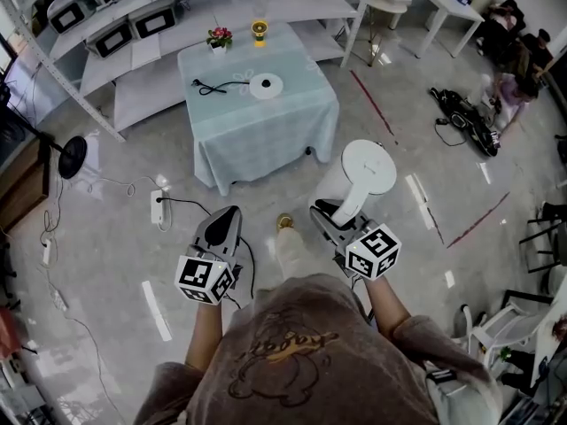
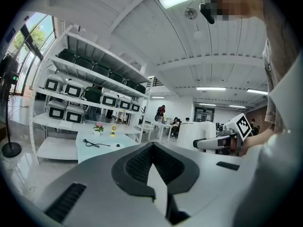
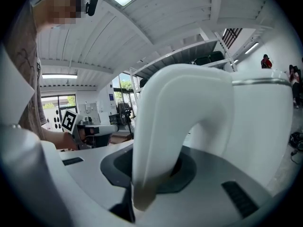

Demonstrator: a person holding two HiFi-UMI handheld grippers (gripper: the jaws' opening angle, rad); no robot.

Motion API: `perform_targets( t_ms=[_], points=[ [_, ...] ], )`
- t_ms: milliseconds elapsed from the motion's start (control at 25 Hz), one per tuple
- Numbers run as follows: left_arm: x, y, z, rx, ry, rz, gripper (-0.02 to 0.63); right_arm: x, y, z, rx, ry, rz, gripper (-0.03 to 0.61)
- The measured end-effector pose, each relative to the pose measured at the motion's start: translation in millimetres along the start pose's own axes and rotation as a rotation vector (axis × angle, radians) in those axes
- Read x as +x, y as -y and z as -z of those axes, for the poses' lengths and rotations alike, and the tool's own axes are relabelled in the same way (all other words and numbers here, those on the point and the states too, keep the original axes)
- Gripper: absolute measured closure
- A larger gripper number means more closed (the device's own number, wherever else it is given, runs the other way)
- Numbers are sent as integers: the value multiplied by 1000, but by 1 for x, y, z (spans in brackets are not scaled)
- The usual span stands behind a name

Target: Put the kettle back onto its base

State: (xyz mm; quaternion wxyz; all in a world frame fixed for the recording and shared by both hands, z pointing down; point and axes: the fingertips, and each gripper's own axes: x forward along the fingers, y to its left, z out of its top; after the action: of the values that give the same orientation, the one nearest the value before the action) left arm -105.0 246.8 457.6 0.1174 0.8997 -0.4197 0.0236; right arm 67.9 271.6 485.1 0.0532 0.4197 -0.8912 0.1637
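My right gripper (image 1: 330, 216) is shut on the curved handle (image 3: 161, 126) of the white kettle (image 1: 368, 170), which hangs above the floor to the right of the table. The kettle's body (image 3: 260, 122) fills the right gripper view, and the kettle (image 2: 191, 135) also shows in the left gripper view. Its round white base (image 1: 266, 84) with a black cord (image 1: 213, 86) lies on the table with the pale blue cloth (image 1: 266, 135), farther ahead. My left gripper (image 1: 226, 217) is held level beside the right one, its jaws together (image 2: 154, 174) and empty.
A small flower pot (image 1: 219, 37) and a yellow fan (image 1: 259, 30) stand at the table's far edge. White shelves with bins (image 1: 133, 16) run behind it. A power strip (image 1: 158, 206) and cables lie on the floor at left, near a black stand (image 1: 73, 156). People sit at the far right.
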Motion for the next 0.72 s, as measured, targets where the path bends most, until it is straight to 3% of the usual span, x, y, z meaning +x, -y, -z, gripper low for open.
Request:
perform_targets(
  t_ms=[320, 720],
  points=[
    [84, -48, -27, 4, -20, -8, 592, 68, 70, -32, 13, -17, -28, 503],
    [175, -108, -63, -16, -18, -80, 592, 149, 146, -87, -20, -29, -111, 503]
  ],
)
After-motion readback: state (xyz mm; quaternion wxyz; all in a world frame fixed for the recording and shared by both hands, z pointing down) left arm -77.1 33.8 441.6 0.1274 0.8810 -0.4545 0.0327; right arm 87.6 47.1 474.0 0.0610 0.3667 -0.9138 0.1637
